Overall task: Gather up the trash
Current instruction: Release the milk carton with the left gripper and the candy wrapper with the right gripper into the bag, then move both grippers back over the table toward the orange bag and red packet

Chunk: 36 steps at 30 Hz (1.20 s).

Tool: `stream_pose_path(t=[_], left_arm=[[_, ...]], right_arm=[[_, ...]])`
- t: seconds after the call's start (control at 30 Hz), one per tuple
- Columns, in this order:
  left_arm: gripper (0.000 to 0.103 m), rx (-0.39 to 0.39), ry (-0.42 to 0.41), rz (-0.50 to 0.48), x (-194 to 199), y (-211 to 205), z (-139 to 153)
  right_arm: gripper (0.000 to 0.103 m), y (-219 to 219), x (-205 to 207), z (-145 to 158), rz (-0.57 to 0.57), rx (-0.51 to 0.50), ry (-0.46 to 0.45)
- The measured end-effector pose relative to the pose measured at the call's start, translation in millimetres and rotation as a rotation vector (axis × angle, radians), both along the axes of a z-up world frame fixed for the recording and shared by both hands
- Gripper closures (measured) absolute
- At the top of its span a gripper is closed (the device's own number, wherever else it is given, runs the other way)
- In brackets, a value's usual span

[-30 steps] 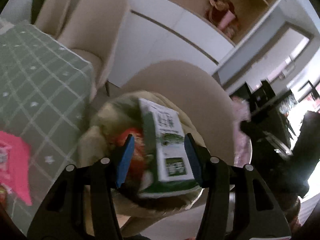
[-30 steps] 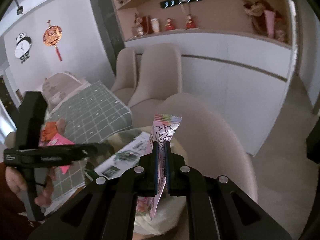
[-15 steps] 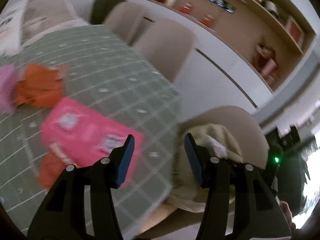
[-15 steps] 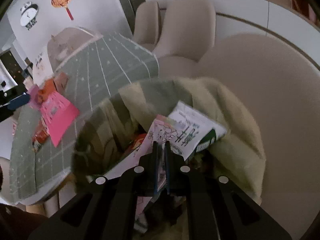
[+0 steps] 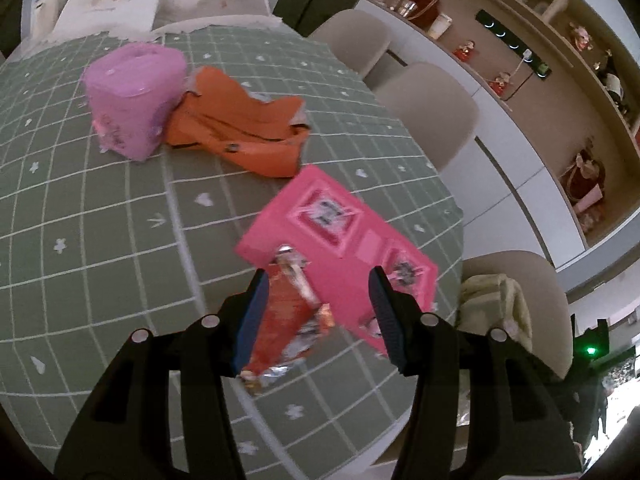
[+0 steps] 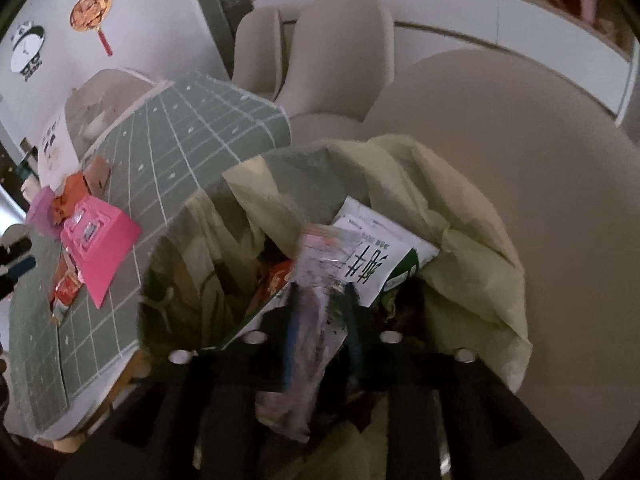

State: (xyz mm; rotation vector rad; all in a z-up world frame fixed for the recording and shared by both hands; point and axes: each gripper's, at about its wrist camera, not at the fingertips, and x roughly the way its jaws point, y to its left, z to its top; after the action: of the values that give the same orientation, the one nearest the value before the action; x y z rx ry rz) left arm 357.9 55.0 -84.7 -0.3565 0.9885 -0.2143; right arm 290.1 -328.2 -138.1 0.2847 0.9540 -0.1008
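Over the green checked table my left gripper stands open with nothing in it. Below its fingers lie a red foil wrapper and a pink box. Further off are a torn orange carton and a pink tub. My right gripper hangs inside the mouth of the pale green trash bag. Its jaws are opening, and a pink-and-white wrapper sits loose and blurred between them. A green-and-white milk carton lies in the bag.
The bag rests on a beige chair at the table's corner. Two more beige chairs stand along the far side, before a white cabinet with shelves. The pink box lies near the table edge by the bag.
My left gripper released the milk carton into the bag and swung over to the table. My right gripper sank into the bag with the wrapper, and its jaws have parted.
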Motion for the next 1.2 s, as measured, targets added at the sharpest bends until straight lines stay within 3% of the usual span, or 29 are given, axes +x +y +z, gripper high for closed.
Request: stream_pose_path(t=[0.17, 0.23, 0.33, 0.43, 0.53, 0.73, 0.97, 1.13, 1.2], left_arm=[[0.054, 0.007, 0.023, 0.009, 3, 25, -8], [0.054, 0.012, 0.025, 0.017, 7, 32, -10], [0.054, 0.046, 0.012, 0.008, 13, 37, -11], [0.054, 0.062, -0.002, -0.012, 23, 42, -13], [0.054, 0.031, 0.009, 0.012, 36, 52, -16], [0.054, -0.108, 0.063, 0.178, 75, 68, -27], [0.054, -0.165, 0.156, 0.372, 123, 70, -53], [0.056, -0.169, 0.157, 0.411, 134, 69, -57], [0.062, -0.160, 0.152, 0.403, 136, 67, -57]], right_arm=[[0.065, 7, -6, 13, -0.041, -0.019, -0.035], [0.053, 10, -10, 19, -0.059, -0.034, -0.049], [0.047, 13, -14, 30, -0.075, -0.062, -0.083], [0.046, 18, -14, 42, -0.068, -0.082, -0.119], [0.046, 21, -12, 50, -0.057, -0.088, -0.134], [0.046, 35, -7, 63, -0.026, -0.102, -0.169], [0.046, 56, 6, 85, 0.028, -0.143, -0.229], [0.046, 44, 13, 81, -0.011, -0.170, -0.208], [0.046, 34, 13, 70, -0.028, -0.191, -0.155]])
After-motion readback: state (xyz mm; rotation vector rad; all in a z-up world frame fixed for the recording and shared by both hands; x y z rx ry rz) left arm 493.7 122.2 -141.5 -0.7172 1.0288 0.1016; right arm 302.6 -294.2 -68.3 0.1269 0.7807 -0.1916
